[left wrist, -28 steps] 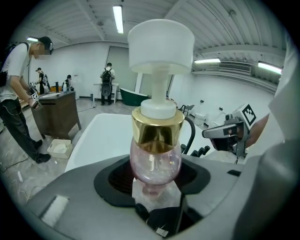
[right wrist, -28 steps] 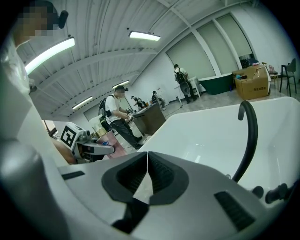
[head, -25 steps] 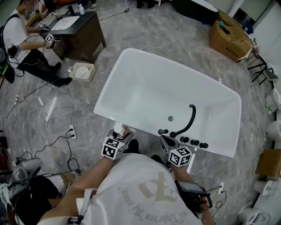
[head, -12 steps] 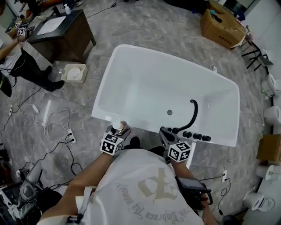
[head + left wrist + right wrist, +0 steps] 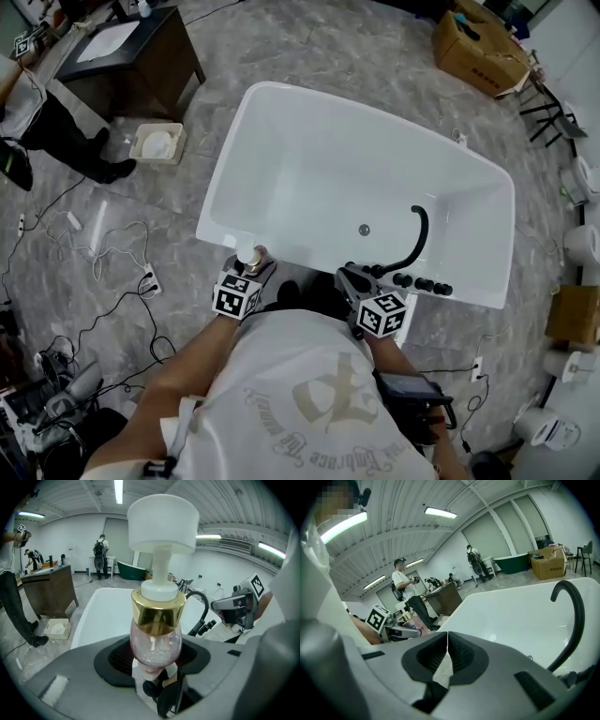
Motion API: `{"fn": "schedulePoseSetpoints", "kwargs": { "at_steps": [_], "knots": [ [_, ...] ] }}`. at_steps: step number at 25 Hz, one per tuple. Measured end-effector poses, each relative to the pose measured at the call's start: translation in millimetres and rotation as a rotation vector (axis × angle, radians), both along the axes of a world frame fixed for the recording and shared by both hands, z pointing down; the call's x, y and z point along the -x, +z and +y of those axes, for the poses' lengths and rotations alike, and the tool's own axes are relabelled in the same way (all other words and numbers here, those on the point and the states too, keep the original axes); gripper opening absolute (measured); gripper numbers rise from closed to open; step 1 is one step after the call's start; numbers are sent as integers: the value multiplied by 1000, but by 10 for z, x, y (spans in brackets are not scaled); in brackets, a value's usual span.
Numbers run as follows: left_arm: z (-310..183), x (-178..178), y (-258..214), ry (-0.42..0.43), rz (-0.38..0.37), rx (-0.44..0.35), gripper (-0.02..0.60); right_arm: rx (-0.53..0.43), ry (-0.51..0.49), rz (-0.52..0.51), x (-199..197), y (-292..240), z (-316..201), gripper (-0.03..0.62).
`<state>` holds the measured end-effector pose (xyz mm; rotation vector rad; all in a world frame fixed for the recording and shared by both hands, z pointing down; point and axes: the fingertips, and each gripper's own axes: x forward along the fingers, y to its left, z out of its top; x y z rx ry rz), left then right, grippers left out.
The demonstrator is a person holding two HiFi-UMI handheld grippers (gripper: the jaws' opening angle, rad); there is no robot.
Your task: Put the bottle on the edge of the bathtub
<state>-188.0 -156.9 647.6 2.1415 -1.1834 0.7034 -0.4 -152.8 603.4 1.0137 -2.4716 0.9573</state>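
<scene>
Left gripper [image 5: 247, 274]: jaws partway apart and clamped on the lower body of the pump bottle, which stood upright between them.
Pump bottle [image 5: 156, 641]: clear pink body, gold collar, white pump head; it was at the near left corner of the bathtub, over the rim. Whether its base touched the rim could not be told.
Right gripper [image 5: 447, 640]: jaws closed tip to tip with nothing between them, held at the near rim just left of the faucet.
Bathtub [image 5: 228, 159]: white, set on a grey floor.
Faucet [image 5: 413, 240]: black curved spout on the near rim, toward the right.
</scene>
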Motion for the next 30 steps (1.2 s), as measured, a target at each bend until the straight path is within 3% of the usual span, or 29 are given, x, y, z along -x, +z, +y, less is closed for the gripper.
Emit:
{"fn": "schedulePoseSetpoints", "kwargs": {
  "at_steps": [16, 30],
  "knots": [
    [-61, -27, 269, -85, -43, 57, 225, 45, -118, -42, 189, 200, -178, 6],
    [-187, -210, 744, -69, -111, 132, 225, 103, -192, -51, 239, 389, -179, 6]
  ]
}}
